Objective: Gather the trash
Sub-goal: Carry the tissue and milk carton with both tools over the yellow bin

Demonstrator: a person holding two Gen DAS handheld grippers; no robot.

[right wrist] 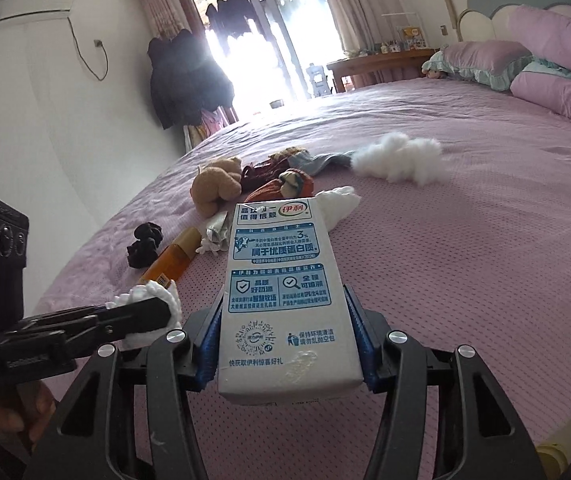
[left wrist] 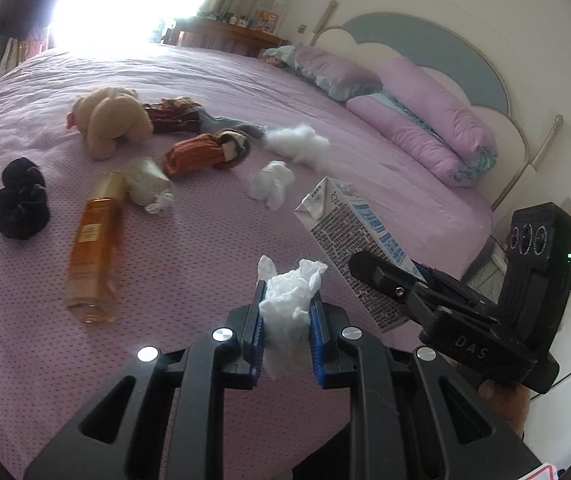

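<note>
My left gripper [left wrist: 288,292] is shut on a crumpled white tissue [left wrist: 289,308], held just above the pink bedspread [left wrist: 189,264]. Beside it on the right, my right gripper [left wrist: 385,276] grips a blue-and-white milk carton [left wrist: 349,232]. In the right wrist view the carton [right wrist: 281,264] lies lengthwise between the pads, and the right gripper [right wrist: 285,296] is shut on its sides. The left gripper [right wrist: 153,312] with its tissue [right wrist: 157,294] shows at the lower left. A second white tissue [left wrist: 271,188] and a cotton wad [left wrist: 295,144] lie on the bed beyond.
On the bed lie an amber bottle [left wrist: 93,248], a black scrunchie [left wrist: 21,204], a teddy bear [left wrist: 109,120], an orange knitted item [left wrist: 201,154] and a small pale pouch [left wrist: 147,184]. Pink pillows [left wrist: 425,128] line the headboard at right. A wall stands left of the bed.
</note>
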